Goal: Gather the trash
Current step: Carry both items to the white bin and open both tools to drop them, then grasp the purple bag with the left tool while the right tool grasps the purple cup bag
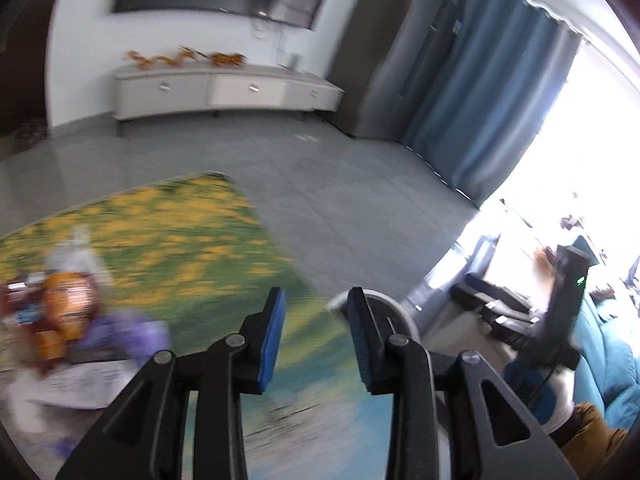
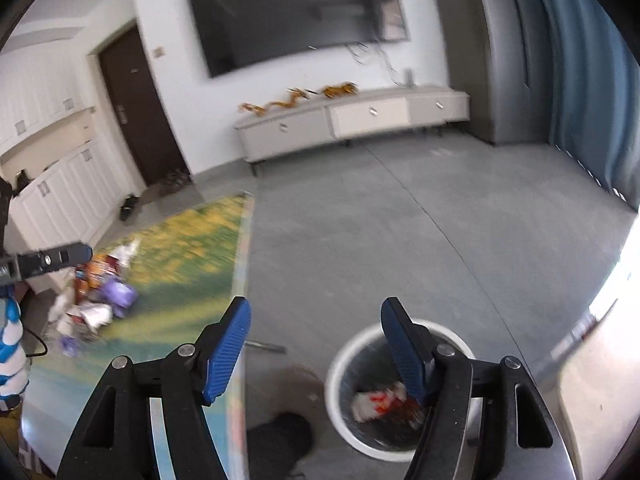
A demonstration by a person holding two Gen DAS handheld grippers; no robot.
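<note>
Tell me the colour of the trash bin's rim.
White rim around a grey inside, clearest in the right wrist view.

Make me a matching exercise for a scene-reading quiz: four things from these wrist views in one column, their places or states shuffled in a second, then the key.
Things
1. waste bin
2. trash pile
3. television
4. right gripper

Places or states
A. hung on the white wall
B. open, nothing between its fingers
C. on the grey floor, crumpled wrapper inside
D. on the flowered tabletop, near its left edge

Pairs: 1-C, 2-D, 3-A, 4-B
</note>
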